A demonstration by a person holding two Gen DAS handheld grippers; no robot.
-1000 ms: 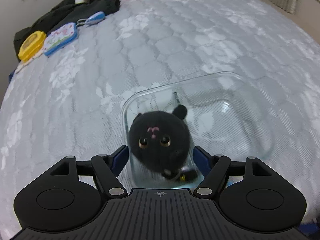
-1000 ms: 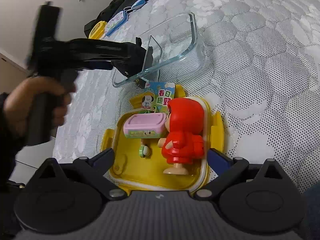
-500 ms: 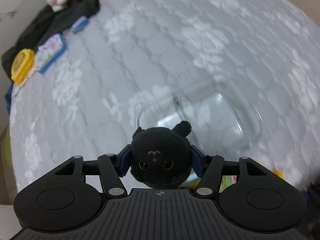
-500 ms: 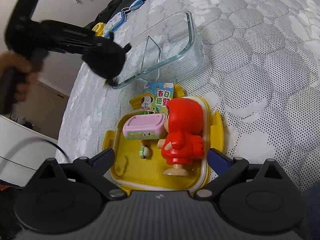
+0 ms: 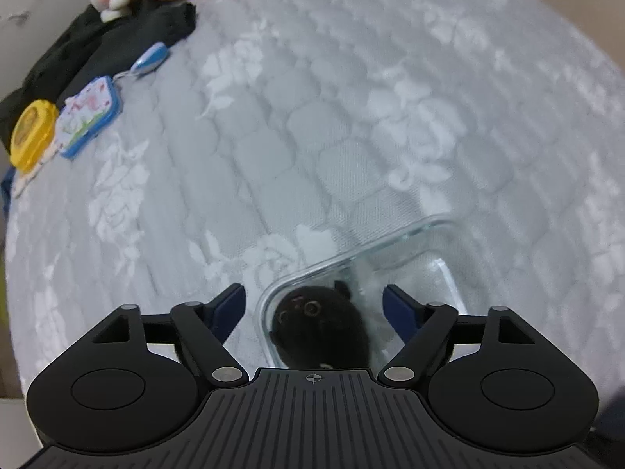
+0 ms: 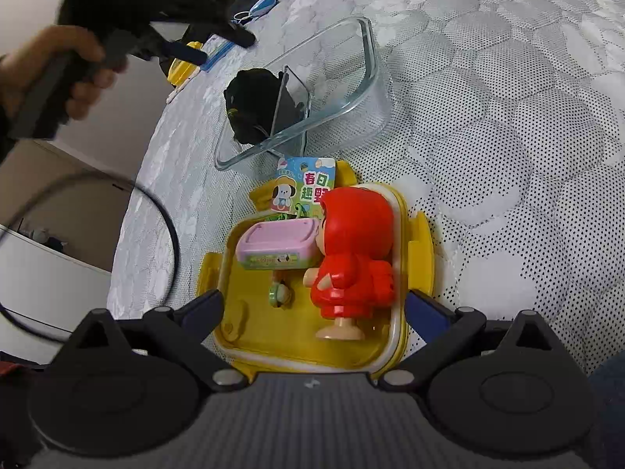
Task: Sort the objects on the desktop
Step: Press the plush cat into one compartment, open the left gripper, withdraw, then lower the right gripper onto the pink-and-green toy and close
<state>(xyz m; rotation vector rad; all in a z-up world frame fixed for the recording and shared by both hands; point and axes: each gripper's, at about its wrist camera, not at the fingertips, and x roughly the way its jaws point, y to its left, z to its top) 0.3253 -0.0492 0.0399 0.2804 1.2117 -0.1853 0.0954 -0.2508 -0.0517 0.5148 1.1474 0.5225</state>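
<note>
A fuzzy black plush sits in a clear glossy glass dish on a quilted matt cloth cover.

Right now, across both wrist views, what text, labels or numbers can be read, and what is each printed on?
"春日" over what looks like "趣野": on the colourful card tag that sticks up behind the yellow tray.
Strip label on the front of the pink box: too small to read.
Blue-rimmed printed case and yellow round case at the far edge of the bed: prints too blurred to read.
Nothing else carries readable text.
</note>
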